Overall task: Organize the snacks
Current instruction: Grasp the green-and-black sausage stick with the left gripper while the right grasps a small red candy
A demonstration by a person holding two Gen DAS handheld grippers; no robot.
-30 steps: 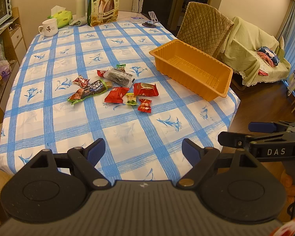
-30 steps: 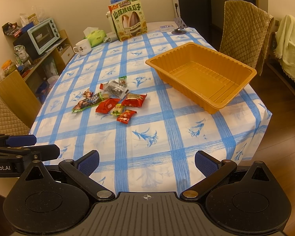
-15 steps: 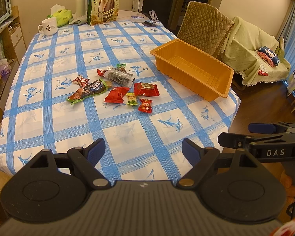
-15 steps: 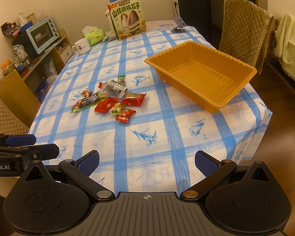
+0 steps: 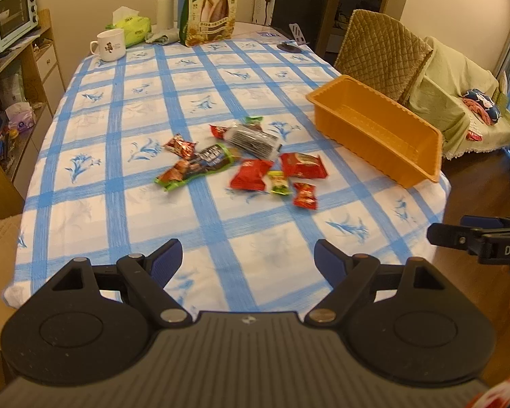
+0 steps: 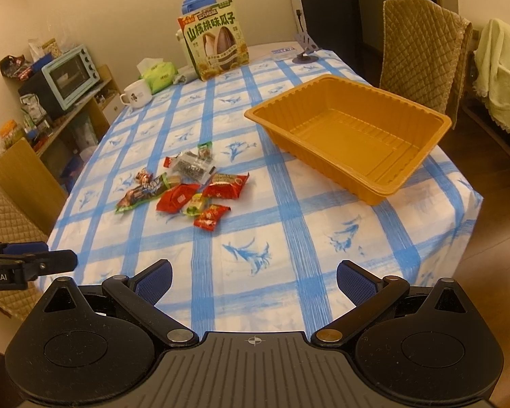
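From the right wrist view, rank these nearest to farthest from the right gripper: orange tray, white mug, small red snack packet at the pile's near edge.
Right gripper, jaws open and empty:
1. Small red snack packet, ahead and slightly left, nearest of the pile.
2. Orange tray, ahead to the right, empty.
3. White mug, far left end of the table.

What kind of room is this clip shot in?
Most likely a home dining area: a table with a blue checked tablecloth, a toaster oven on a side shelf, and a padded chair beside it.
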